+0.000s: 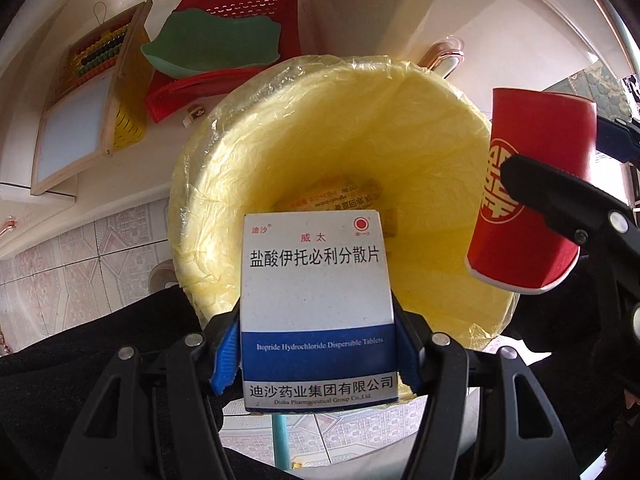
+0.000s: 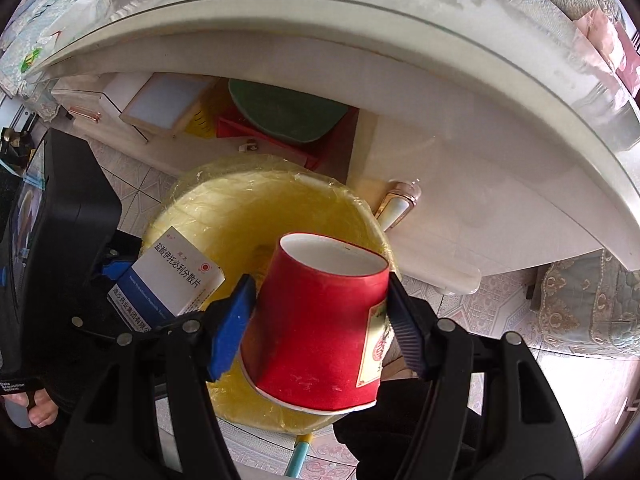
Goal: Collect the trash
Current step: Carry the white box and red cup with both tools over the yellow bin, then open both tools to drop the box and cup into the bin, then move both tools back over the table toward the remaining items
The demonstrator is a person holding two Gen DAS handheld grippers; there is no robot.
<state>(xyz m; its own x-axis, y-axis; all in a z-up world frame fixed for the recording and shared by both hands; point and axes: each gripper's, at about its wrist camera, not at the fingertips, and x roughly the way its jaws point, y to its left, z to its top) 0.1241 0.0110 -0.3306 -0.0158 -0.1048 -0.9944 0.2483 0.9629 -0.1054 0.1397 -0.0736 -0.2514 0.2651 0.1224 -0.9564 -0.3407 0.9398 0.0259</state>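
My left gripper is shut on a white and blue medicine box, held above the open mouth of a trash bin lined with a yellow bag. An orange wrapper lies at the bin's bottom. My right gripper is shut on a red paper cup, held upside down over the bin. The cup also shows in the left wrist view, at the bin's right side. The box also shows in the right wrist view, left of the cup.
A white table with a glass top overhangs the bin. Under it stand a red basket, a green dish, an abacus board and a gold-trimmed table leg. The floor is patterned tile.
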